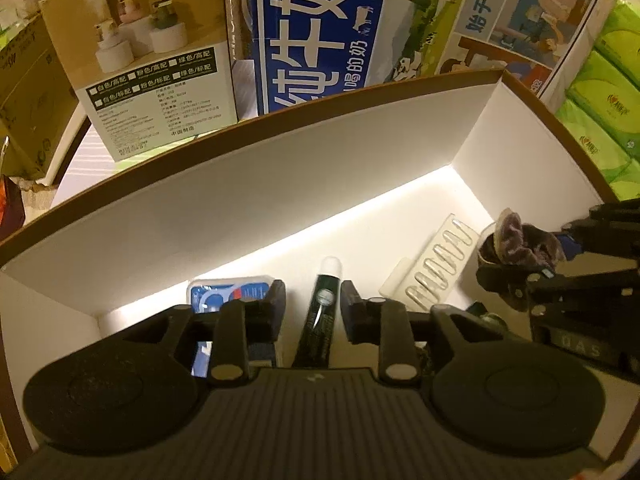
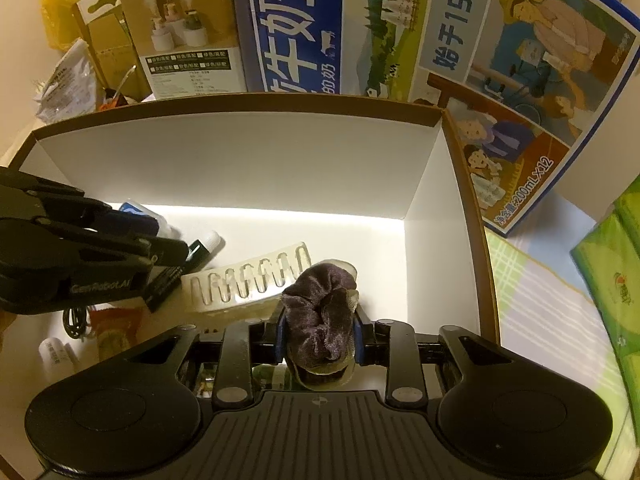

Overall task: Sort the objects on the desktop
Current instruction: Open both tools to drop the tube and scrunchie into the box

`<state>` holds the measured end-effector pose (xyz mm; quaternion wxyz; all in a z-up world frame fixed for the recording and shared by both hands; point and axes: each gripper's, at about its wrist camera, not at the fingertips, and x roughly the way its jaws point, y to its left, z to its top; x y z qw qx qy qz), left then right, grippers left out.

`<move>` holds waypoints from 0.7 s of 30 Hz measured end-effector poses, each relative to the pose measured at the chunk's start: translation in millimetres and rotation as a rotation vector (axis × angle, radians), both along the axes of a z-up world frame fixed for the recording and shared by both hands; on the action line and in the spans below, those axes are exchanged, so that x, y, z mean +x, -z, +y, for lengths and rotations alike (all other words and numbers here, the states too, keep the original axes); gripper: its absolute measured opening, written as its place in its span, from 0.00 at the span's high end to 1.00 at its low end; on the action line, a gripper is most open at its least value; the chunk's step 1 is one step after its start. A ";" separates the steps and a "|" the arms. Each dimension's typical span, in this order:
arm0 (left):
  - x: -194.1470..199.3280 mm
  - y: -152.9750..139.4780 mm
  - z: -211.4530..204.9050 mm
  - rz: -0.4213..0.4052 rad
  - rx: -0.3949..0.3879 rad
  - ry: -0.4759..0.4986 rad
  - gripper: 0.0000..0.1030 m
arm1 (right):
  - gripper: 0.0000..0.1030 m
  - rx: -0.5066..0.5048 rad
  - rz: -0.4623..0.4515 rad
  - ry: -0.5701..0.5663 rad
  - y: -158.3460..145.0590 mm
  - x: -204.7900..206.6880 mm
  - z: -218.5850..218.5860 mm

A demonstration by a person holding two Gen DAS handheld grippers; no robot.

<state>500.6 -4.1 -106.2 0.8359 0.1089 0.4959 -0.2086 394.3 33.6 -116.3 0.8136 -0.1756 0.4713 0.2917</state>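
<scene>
Left wrist view: the left gripper (image 1: 313, 304) hangs inside the white box (image 1: 224, 200), fingers apart, a dark green tube (image 1: 322, 316) lying on the floor between them. A blue floss case (image 1: 224, 292) sits just left.

Right wrist view: the right gripper (image 2: 320, 332) is clamped on a purple velvet scrunchie (image 2: 320, 304), held above the box floor near a clear blister tray (image 2: 248, 284).

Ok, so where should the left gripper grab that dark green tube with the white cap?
Grip the dark green tube with the white cap across its narrow body at mid-length, coming from above. It lies flat in the white box, lengthwise between the open left gripper.
</scene>
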 end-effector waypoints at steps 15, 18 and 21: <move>-29.7 -42.4 11.9 -0.094 0.041 -0.009 0.47 | 0.09 0.067 -0.079 -0.080 -23.8 -37.3 1.1; -39.4 -52.0 16.5 -0.120 0.041 -0.011 0.39 | 0.06 0.105 -0.088 -0.082 -33.4 -47.2 -7.3; -51.7 -60.9 20.5 -0.136 0.041 -0.017 0.35 | 0.02 0.139 -0.094 -0.064 -41.7 -56.2 -15.5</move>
